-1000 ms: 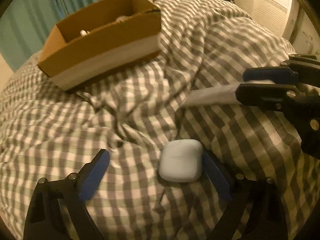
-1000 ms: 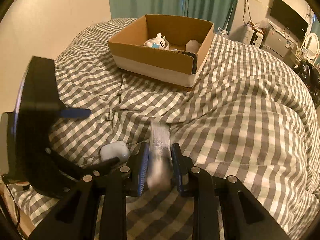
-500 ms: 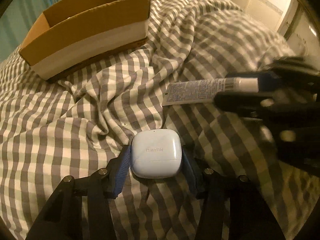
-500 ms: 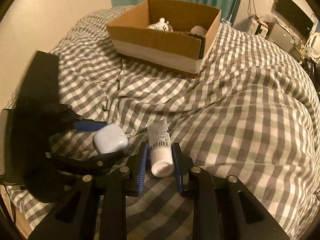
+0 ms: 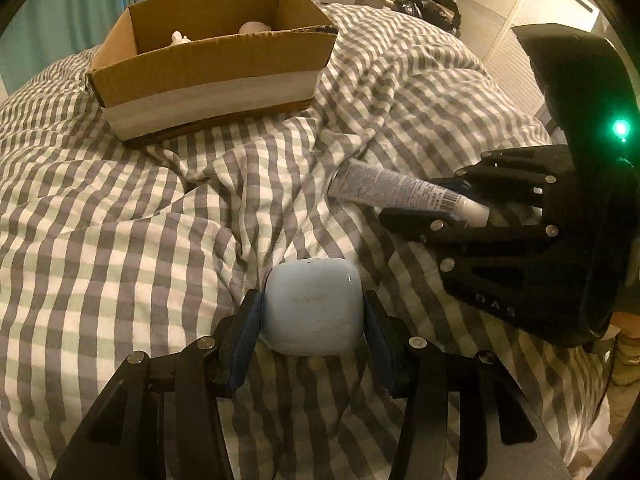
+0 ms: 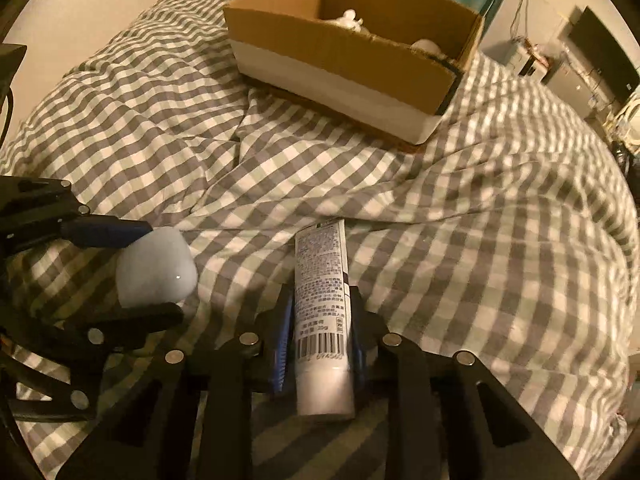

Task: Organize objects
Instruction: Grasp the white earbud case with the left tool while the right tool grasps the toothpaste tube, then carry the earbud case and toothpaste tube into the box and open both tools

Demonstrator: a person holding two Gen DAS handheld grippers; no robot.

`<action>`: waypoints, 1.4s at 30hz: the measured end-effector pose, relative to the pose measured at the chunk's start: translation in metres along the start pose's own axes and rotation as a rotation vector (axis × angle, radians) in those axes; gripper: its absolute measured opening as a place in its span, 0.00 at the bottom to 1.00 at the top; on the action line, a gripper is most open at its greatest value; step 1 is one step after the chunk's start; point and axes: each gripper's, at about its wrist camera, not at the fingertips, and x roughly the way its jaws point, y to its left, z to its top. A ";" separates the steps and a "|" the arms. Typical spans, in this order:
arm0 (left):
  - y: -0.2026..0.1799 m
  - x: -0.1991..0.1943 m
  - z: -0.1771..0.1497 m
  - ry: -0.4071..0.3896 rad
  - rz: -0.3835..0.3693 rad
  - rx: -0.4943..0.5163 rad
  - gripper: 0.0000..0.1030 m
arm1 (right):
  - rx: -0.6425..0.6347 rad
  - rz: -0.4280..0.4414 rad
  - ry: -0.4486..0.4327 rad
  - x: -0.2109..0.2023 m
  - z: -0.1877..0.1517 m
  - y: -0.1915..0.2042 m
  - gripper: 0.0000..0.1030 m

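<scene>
My left gripper [image 5: 312, 316] is shut on a pale blue earbud case [image 5: 313, 306], held just above the checked duvet. The case also shows in the right wrist view [image 6: 156, 268], between the left gripper's fingers. My right gripper [image 6: 320, 328] is shut on a white tube [image 6: 322, 304] with small print and a barcode, cap end towards the camera. The tube also shows in the left wrist view [image 5: 404, 192], to the right of the case. An open cardboard box [image 5: 212, 64] stands further back on the bed; it also shows in the right wrist view [image 6: 352, 56].
The box holds a small white toy [image 6: 350, 20] and a pale round object [image 6: 426, 46]. The grey and white checked duvet [image 5: 120, 220] is rumpled with folds between the grippers and the box. Teal curtains [image 5: 60, 12] hang behind. Furniture and a television [image 6: 600, 56] stand at the far right.
Both grippers have lifted with their objects and come nearer the box. A second ago the left gripper was open around the case; it has since shut on it.
</scene>
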 end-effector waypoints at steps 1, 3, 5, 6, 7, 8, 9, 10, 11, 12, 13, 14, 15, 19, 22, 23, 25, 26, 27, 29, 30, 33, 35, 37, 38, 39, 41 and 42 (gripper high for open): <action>0.000 -0.002 -0.002 -0.003 -0.002 0.003 0.49 | 0.002 -0.010 -0.008 -0.003 -0.001 0.000 0.23; 0.001 -0.006 -0.006 -0.005 -0.009 0.000 0.36 | 0.006 -0.021 -0.016 -0.009 -0.002 -0.001 0.23; 0.005 -0.008 -0.011 0.006 -0.027 -0.013 0.34 | 0.019 -0.014 -0.025 -0.017 -0.004 -0.001 0.23; 0.008 -0.007 -0.014 0.015 -0.036 -0.025 0.34 | 0.025 -0.009 -0.030 -0.020 -0.005 0.000 0.23; 0.009 -0.007 -0.018 0.021 -0.038 -0.033 0.34 | 0.032 -0.003 -0.035 -0.024 -0.006 0.000 0.23; 0.011 -0.005 -0.019 0.030 -0.039 -0.039 0.34 | 0.035 0.000 -0.040 -0.027 -0.009 0.002 0.22; 0.013 -0.004 -0.020 0.032 -0.034 -0.045 0.34 | 0.038 0.001 -0.045 -0.030 -0.010 0.003 0.22; 0.012 -0.005 -0.020 0.029 -0.032 -0.045 0.34 | 0.040 0.002 -0.052 -0.034 -0.012 0.004 0.22; 0.010 -0.007 -0.019 0.018 -0.032 -0.039 0.34 | 0.042 0.002 -0.056 -0.036 -0.012 0.005 0.22; 0.008 -0.009 -0.018 0.006 -0.033 -0.031 0.34 | 0.045 0.001 -0.062 -0.039 -0.013 0.005 0.22; 0.005 -0.011 -0.016 -0.004 -0.033 -0.022 0.34 | 0.050 0.001 -0.069 -0.042 -0.014 0.004 0.22; -0.001 -0.012 -0.013 -0.013 -0.031 -0.005 0.35 | 0.053 0.001 -0.073 -0.043 -0.014 0.004 0.22; -0.004 -0.009 -0.010 -0.014 -0.030 0.006 0.35 | 0.055 0.000 -0.078 -0.045 -0.015 0.003 0.22; -0.011 0.017 -0.001 0.034 -0.019 0.026 0.37 | 0.062 0.000 -0.089 -0.050 -0.019 -0.001 0.22; -0.010 0.033 0.005 0.057 -0.017 0.023 0.45 | 0.059 0.014 -0.086 -0.046 -0.021 0.000 0.22; -0.009 0.038 0.007 0.066 -0.019 0.021 0.48 | 0.057 0.022 -0.080 -0.043 -0.021 0.000 0.22; -0.005 0.045 0.007 0.090 -0.030 0.008 0.51 | 0.047 0.034 -0.057 -0.034 -0.020 0.001 0.22; -0.002 0.052 0.006 0.124 -0.037 -0.001 0.51 | 0.041 0.038 -0.045 -0.028 -0.018 0.002 0.22; 0.000 0.054 0.004 0.126 -0.036 -0.007 0.51 | 0.035 0.047 -0.030 -0.023 -0.017 0.003 0.22; 0.001 0.054 0.003 0.121 -0.037 -0.010 0.50 | 0.027 0.057 -0.005 -0.011 -0.013 0.004 0.22; 0.001 0.053 0.003 0.115 -0.031 -0.006 0.50 | 0.023 0.052 0.004 -0.008 -0.012 0.004 0.22; -0.001 0.047 0.001 0.097 -0.020 0.003 0.50 | 0.003 0.019 -0.014 -0.011 -0.013 0.009 0.19; 0.000 0.041 0.001 0.084 -0.012 0.000 0.49 | -0.002 -0.005 -0.044 -0.019 -0.016 0.010 0.19; 0.000 0.032 0.001 0.061 -0.002 -0.007 0.49 | 0.008 -0.020 -0.070 -0.027 -0.019 0.009 0.19; 0.000 0.025 0.001 0.047 0.004 -0.009 0.49 | 0.017 -0.023 -0.083 -0.032 -0.020 0.008 0.19; 0.000 0.021 0.001 0.038 0.007 -0.007 0.49 | 0.025 -0.024 -0.093 -0.037 -0.020 0.006 0.19; 0.000 0.008 0.000 0.008 0.022 -0.008 0.49 | 0.038 -0.030 -0.109 -0.047 -0.020 0.004 0.19; -0.003 0.002 0.002 -0.010 0.033 -0.010 0.49 | 0.040 -0.038 -0.122 -0.053 -0.019 0.005 0.19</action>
